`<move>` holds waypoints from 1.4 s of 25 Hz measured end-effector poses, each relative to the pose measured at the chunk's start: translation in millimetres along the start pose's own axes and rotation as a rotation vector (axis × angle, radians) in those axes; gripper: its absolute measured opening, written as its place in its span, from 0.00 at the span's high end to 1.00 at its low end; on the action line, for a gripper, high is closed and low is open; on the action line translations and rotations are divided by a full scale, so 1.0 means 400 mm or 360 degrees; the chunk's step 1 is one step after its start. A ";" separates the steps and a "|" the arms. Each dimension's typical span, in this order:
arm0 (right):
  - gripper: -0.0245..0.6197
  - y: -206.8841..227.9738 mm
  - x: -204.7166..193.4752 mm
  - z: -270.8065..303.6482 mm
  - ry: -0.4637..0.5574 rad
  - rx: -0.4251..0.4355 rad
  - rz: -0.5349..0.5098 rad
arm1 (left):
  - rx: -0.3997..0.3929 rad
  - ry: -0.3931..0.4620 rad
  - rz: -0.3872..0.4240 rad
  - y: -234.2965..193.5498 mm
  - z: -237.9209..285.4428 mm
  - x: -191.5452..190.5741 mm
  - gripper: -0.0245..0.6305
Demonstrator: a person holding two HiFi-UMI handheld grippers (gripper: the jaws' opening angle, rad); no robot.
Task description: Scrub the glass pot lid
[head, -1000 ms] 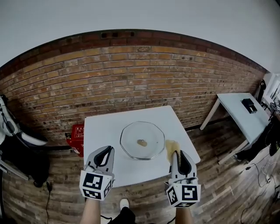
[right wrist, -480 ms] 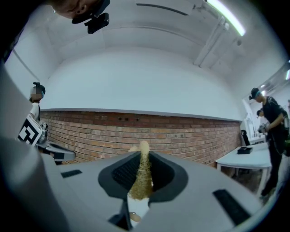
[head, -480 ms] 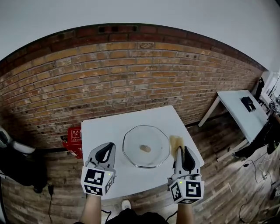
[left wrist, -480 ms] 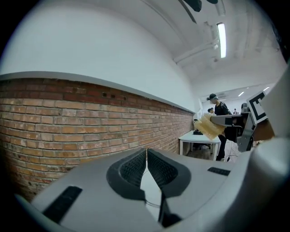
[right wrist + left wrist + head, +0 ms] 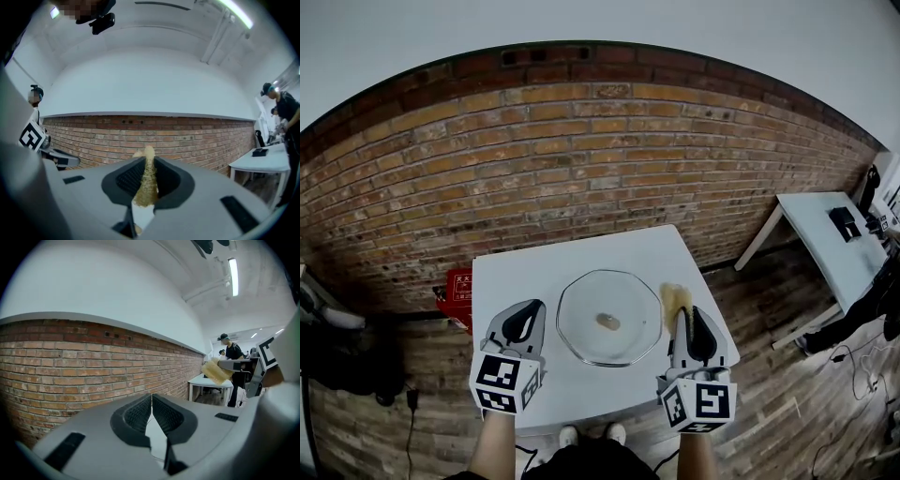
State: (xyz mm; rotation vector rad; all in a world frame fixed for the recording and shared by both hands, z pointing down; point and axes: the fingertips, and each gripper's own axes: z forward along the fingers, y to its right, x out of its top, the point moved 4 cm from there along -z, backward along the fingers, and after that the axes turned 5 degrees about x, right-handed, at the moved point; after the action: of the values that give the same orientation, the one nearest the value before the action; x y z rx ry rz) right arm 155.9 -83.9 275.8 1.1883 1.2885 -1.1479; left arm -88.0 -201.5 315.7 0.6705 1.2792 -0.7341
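I am looking down at a white table point(image 5: 534, 272) in front of a brick wall. The glass pot lid point(image 5: 623, 309) is lying flat near the middle of it, with its small knob point(image 5: 607, 322) facing up. Nothing is touching the lid.

My left gripper point(image 5: 525, 323) is hanging over the near left part of the table, just beside the lid. In its own view, the 2 jaws of the left gripper point(image 5: 151, 397) are pressed together with nothing between them.

My right gripper point(image 5: 685, 319) is sitting on the other side of the lid. It is pinching a yellow sponge point(image 5: 675, 297). In the right gripper view, the sponge point(image 5: 148, 178) is squeezed thin between the 2 jaws and is sticking out past the tips. The left gripper view is also catching the sponge point(image 5: 215, 371) off to the side.

From above, the sponge is showing just to the right of the lid's rim, not on the glass. I cannot tell how high it is above the table.

So I think 1 part is done: the sponge is in my grip. The scrubbing itself is not yet started, as far as I can see. I am seeing no foam and no wet marks on the glass. What I think is left is putting the sponge on the lid, maybe steadying the lid with the empty gripper, and rubbing all over the glass.
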 end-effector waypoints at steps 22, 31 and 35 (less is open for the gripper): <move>0.87 0.048 -0.093 0.110 -0.0106 0.0159 0.0081 | 0.0099 -0.0165 -0.0032 0.019 0.092 -0.061 0.94; 0.87 0.051 -0.175 0.126 -0.0218 0.0185 0.0107 | 0.0084 -0.0261 -0.0108 0.025 0.124 -0.144 0.94; 0.87 0.045 -0.233 0.119 -0.0304 0.0195 0.0125 | 0.0078 -0.0342 -0.0170 0.028 0.128 -0.211 0.94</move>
State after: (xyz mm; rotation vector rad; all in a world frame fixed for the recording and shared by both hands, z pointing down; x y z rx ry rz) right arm 178.5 -134.8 366.0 1.1766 1.0315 -1.2644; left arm -59.6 -225.7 407.7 0.5499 1.1088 -0.9030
